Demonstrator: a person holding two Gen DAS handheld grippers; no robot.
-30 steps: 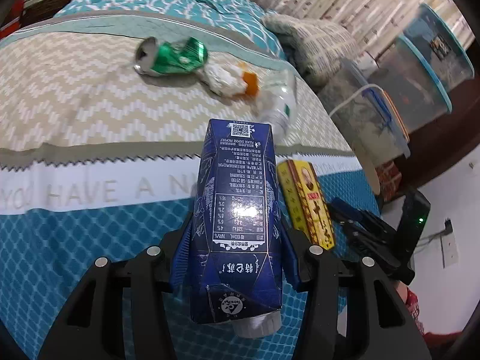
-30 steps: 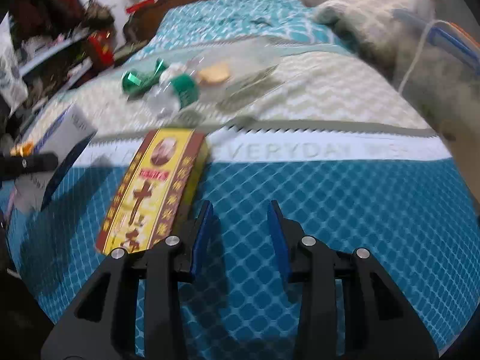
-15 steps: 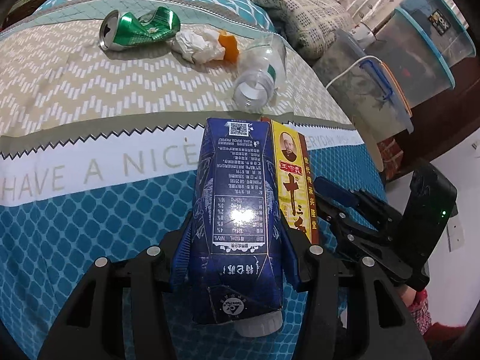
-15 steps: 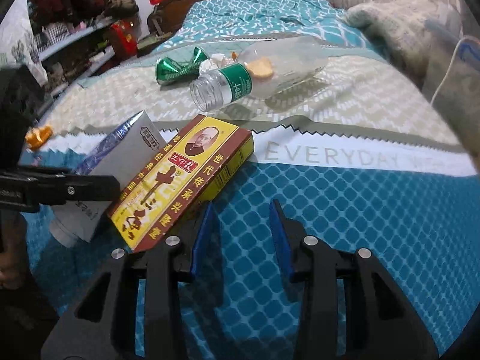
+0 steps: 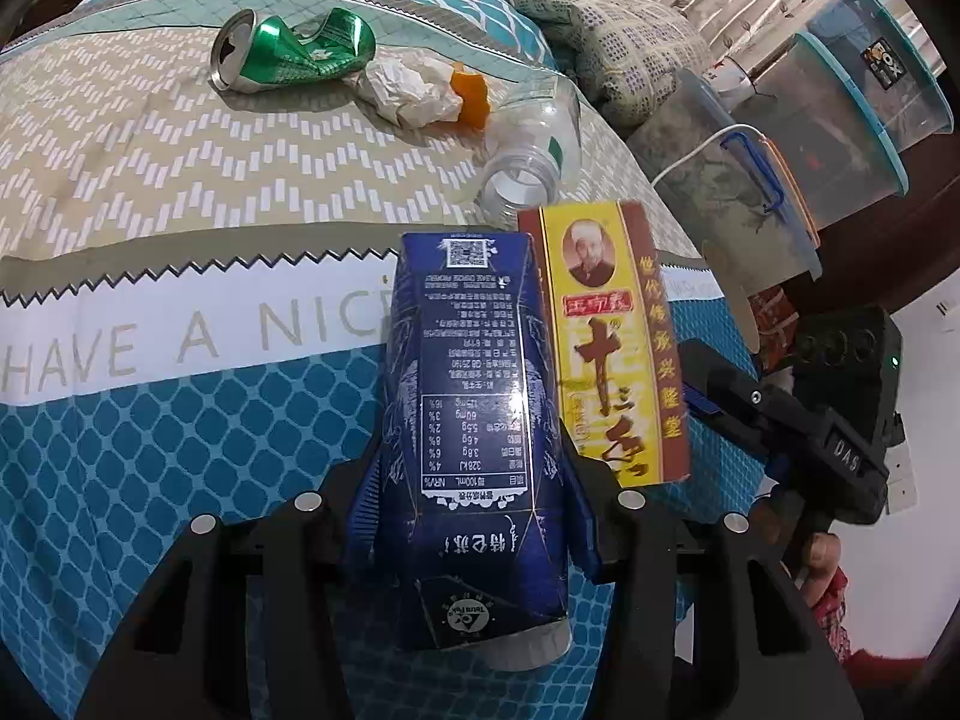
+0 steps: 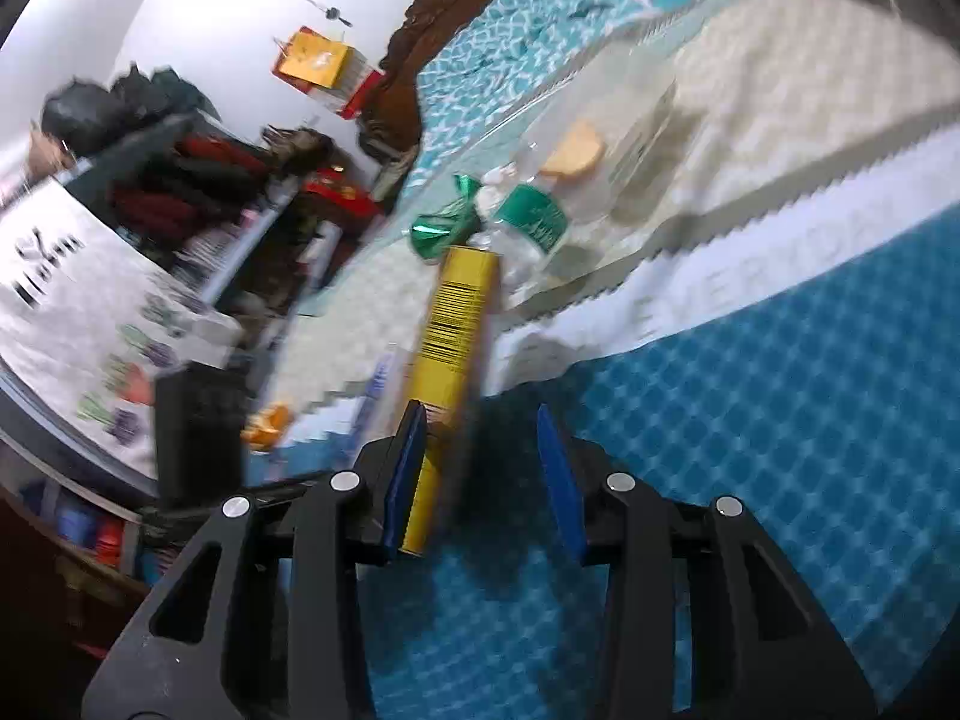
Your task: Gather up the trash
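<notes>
Carton grip, left side: left gripper (image 5: 474, 516) is clamped on a dark blue Tetra Pak drink carton (image 5: 471, 420), pads pressing its two narrow sides near the capped end, printed panel up. Holding it low on the body leaves most of the carton sticking out forward, which should make it easy to drop into a bin.

Right gripper (image 6: 480, 468): jaws apart, not clamped. The yellow box (image 6: 456, 324) stands on edge between them, barcode side facing the camera, lying against the left pad, with a clear gap to the right pad. Seen from the left wrist, the same box (image 5: 606, 336) sits just right of the carton, its near end raised. Judgement: the box is tipped onto its narrow side so the jaws can span it; closing comes next.

Remaining trash lies farther away on the chevron part of the bedspread (image 5: 150, 432): crushed green can (image 5: 288, 48), crumpled tissue (image 5: 408, 90), orange peel scrap (image 5: 471, 93), and an uncapped clear plastic bottle (image 5: 534, 150), all close together.

Right-wrist view is motion-blurred; contact of the left pad is not certain.
</notes>
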